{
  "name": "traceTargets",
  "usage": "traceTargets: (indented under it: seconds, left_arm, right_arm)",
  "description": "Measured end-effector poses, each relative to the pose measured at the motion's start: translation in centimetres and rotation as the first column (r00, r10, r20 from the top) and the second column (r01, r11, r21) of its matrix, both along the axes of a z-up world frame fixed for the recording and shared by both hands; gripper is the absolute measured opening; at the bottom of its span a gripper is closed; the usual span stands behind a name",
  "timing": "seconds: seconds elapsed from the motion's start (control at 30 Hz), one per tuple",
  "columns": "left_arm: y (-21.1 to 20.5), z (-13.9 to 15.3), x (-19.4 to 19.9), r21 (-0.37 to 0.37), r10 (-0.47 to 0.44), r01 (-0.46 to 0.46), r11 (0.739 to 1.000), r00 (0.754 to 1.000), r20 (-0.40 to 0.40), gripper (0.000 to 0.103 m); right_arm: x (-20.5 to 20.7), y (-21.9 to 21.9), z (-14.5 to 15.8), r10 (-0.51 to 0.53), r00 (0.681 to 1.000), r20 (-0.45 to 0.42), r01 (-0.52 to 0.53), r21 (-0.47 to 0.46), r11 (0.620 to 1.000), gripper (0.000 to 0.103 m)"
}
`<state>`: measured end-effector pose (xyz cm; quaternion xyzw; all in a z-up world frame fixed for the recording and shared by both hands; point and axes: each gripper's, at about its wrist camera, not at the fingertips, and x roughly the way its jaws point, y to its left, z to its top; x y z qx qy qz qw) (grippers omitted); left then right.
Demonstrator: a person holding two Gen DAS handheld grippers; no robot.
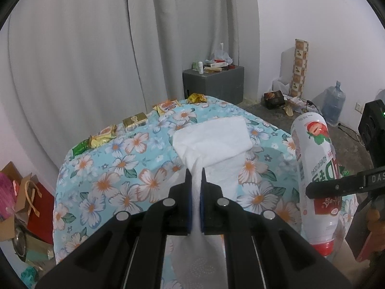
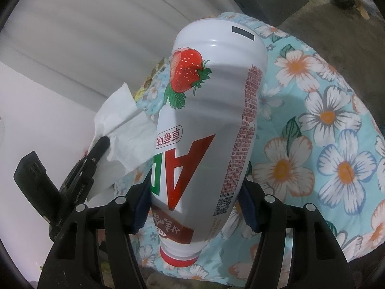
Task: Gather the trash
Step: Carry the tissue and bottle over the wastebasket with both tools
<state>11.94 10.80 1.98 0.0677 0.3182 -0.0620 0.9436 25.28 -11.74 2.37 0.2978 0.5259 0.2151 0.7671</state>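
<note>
My left claw point(image 1: 195, 178) is clamped together on a white paper tissue point(image 1: 211, 139), which trails up from the floral-clothed surface point(image 1: 115, 168) and drapes back between the fingers. My right claw point(image 2: 192, 207) is clamped on a strawberry drink bottle point(image 2: 207, 120), held cap-down with its red cap point(image 2: 178, 257) toward the camera; the blue pads point(image 2: 142, 207) press on both sides of its lower body. In the left view the bottle point(image 1: 315, 168) hangs just beside the tissue, at the right edge of the surface.

Along the far edge of the surface I see a row of snack wrappers point(image 1: 101, 139), a gold box point(image 1: 134, 121), an orange packet point(image 1: 167, 107) and a crumpled yellow wrapper point(image 1: 197, 98). Beyond stand grey curtains point(image 1: 120, 48), a dark cabinet point(image 1: 214, 84) loaded with clutter, a patterned roll point(image 1: 299, 68) leaning on the wall and a water jug point(image 1: 334, 103). Paper bags point(image 1: 31, 197) crowd the floor at left.
</note>
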Motion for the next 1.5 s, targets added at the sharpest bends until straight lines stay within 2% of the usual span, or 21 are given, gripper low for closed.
traceTargets:
  seconds: [0.37, 0.57, 0.93, 1.17, 1.37, 1.5]
  left_arm:
    - [-0.9, 1.4, -0.5, -0.003, -0.023, 0.024, 1.000, 0.999, 0.029, 0.005]
    - [-2.0, 1.9, 0.0, -0.021, -0.067, 0.068, 0.997, 0.997, 0.031, 0.005]
    - [-7.7, 2.9, 1.8, -0.052, -0.195, 0.196, 0.979, 0.980, 0.022, 0.005]
    - [-13.4, 3.3, 3.5, -0.051, -0.308, 0.308, 0.950, 0.951, 0.003, 0.005]
    - [-19.1, 3.0, 5.5, -0.066, -0.399, 0.397, 0.916, 0.916, -0.035, 0.005]
    - [-23.1, 2.3, 7.3, -0.103, -0.458, 0.449, 0.888, 0.885, -0.088, 0.005]
  right_arm:
    - [-1.3, -1.0, 0.0, -0.011, 0.999, 0.037, 0.010, 0.021, 1.000, 0.059]
    - [-2.6, -2.6, 0.4, -0.041, 0.997, 0.063, 0.039, 0.032, 0.999, 0.059]
    - [-5.5, -8.6, 0.7, -0.171, 0.980, 0.098, 0.164, 0.075, 0.984, 0.059]
    - [-7.3, -13.4, 0.0, -0.279, 0.955, 0.100, 0.268, 0.108, 0.957, 0.059]
    - [-8.9, -17.3, -1.1, -0.361, 0.928, 0.088, 0.348, 0.133, 0.928, 0.059]
    - [-10.4, -21.7, -1.9, -0.443, 0.893, 0.086, 0.432, 0.118, 0.894, 0.059]
